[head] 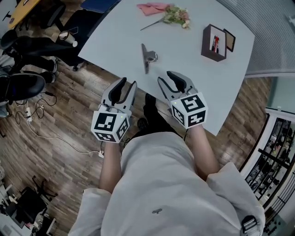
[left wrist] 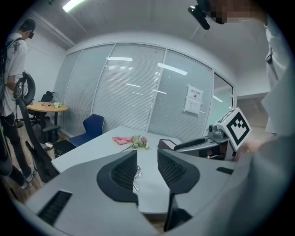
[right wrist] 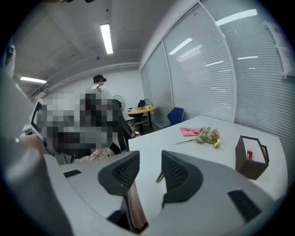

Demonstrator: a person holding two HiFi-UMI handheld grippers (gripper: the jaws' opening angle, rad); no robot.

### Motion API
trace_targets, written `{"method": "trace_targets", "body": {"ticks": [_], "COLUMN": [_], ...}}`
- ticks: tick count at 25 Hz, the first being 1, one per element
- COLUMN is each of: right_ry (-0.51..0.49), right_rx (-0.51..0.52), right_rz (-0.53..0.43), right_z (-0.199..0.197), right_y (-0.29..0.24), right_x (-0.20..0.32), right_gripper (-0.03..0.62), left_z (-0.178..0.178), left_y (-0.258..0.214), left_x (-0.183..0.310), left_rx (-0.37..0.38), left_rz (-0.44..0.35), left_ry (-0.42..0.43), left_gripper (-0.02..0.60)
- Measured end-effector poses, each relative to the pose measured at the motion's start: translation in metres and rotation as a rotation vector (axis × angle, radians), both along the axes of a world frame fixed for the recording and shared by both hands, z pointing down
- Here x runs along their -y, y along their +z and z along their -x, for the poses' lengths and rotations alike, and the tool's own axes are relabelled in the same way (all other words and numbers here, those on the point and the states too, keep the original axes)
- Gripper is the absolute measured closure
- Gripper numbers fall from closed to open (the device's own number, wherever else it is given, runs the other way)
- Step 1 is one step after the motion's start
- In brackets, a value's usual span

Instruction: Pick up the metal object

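A small metal clip-like object (head: 147, 57) lies on the white table (head: 115, 41), a short way in from its near edge. Both grippers hover at that edge, short of the object. My left gripper (head: 125, 85) is below and left of it, over the floor by the edge, jaws a little apart with nothing between them. My right gripper (head: 168, 78) is below and right of it, also open and empty. In the left gripper view the metal object (left wrist: 137, 177) shows through the jaw gap. The right gripper view has the metal object (right wrist: 159, 176) just past its jaws.
Further back on the table lie a flower sprig (head: 177, 14) and a pink cloth (head: 152, 8); a dark brown pen box (head: 214, 42) stands at the right. Black office chairs (head: 27, 46) and cables are on the wooden floor at left. A person (left wrist: 14, 69) stands far left.
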State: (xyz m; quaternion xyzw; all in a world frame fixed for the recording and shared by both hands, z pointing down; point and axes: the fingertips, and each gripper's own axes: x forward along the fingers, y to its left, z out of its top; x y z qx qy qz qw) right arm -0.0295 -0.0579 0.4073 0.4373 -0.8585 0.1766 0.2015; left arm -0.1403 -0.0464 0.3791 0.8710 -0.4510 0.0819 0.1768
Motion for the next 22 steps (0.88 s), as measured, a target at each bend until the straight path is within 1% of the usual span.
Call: {"method": "trace_targets", "body": {"ticks": [9, 22], "right_ry": [-0.013, -0.027], "right_rx": [-0.005, -0.002], "right_rz": [0.036, 0.118], "right_z": [-0.003, -0.013], "right_y": [0.020, 0.059], "right_x": [0.042, 0.087], "right_gripper": [0.456, 0.456], "left_z": [-0.007, -0.024], "left_y": [0.008, 0.023], "left_x": [0.040, 0.077], "left_rx": [0.012, 0.037], "left_rz": [0.025, 0.072], "left_ry": [0.009, 0.013], "left_gripper": [0.434, 0.434]}}
